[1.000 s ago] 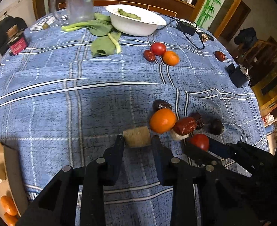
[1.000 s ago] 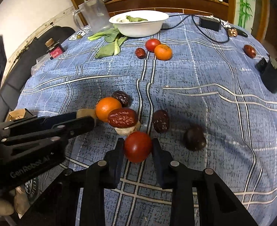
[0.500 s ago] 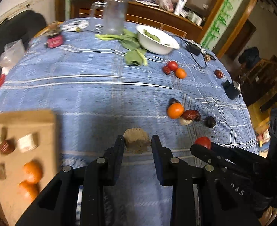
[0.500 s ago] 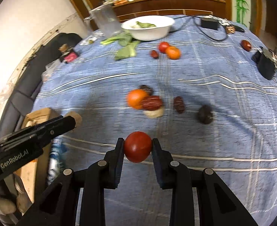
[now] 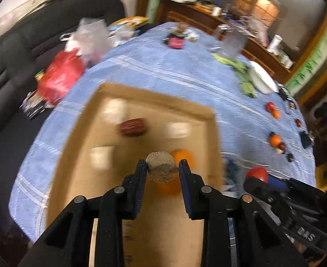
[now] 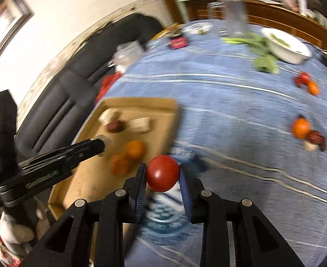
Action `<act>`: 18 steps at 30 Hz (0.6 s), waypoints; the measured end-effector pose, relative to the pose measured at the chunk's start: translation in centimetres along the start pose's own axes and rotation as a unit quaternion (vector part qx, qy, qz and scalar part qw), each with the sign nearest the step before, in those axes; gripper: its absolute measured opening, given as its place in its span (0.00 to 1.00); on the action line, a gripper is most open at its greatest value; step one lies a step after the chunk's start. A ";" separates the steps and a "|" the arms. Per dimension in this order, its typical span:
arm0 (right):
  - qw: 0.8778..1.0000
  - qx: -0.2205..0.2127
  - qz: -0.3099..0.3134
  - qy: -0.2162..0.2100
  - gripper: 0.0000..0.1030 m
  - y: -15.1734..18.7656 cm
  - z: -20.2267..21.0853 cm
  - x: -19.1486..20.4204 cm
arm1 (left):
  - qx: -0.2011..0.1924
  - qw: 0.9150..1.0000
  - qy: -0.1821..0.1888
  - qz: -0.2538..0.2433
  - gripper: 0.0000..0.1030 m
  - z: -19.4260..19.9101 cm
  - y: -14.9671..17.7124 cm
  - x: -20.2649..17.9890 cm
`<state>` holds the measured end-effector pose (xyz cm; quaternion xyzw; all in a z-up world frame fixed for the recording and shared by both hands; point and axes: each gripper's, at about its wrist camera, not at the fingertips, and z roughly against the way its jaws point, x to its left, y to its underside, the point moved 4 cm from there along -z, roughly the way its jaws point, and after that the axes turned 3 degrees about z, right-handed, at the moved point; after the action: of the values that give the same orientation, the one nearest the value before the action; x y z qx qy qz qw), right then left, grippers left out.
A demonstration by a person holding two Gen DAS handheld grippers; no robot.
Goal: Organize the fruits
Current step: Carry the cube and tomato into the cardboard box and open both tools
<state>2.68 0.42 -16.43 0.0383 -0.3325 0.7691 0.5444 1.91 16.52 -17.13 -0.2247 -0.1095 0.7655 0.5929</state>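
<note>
My left gripper [image 5: 161,166] is shut on a brown, rough-skinned fruit [image 5: 160,165] and holds it above the cardboard tray [image 5: 83,138]. The tray holds a red date [image 5: 132,127], two oranges [image 5: 182,156] and pale chunks [image 5: 176,130]. My right gripper [image 6: 162,173] is shut on a red tomato [image 6: 162,173], just right of the tray [image 6: 170,120] above the blue cloth. An orange [image 6: 300,128] with dates [image 6: 316,136] lies on the cloth at right. A tomato and orange pair [image 6: 307,82] lies farther back.
A white bowl [image 6: 285,45] with greens [image 6: 263,62] beside it and a clear jug [image 6: 235,15] stand at the back. A red bag [image 5: 59,75] and plastic bags lie at the table's left edge by a black sofa [image 6: 63,84]. Both views are motion-blurred.
Both grippers have swung left from the fruit pile, still holding their fruit. The left now hangs over the tray; the right has come up beside the tray's right edge.
</note>
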 end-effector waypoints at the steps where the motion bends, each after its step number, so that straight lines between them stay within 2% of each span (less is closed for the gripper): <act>1: 1.000 0.005 0.004 -0.005 0.31 0.1 -0.5 0.7 | 0.003 1.000 -0.008 0.005 0.28 -0.2 0.1 1.1; 7: 0.999 0.040 0.030 -0.016 0.31 0.7 -4.3 4.3 | 0.020 0.999 -0.029 -0.007 0.28 -1.3 0.3 3.0; 18: 0.995 0.077 0.061 0.004 0.31 2.3 -8.4 6.2 | 0.043 0.999 -0.034 -0.002 0.28 -2.6 0.8 4.5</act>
<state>0.73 9.63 -21.41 0.0572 -0.2716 0.8244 0.4933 1.53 20.32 -20.70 -0.1727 -0.0973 0.7754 0.5995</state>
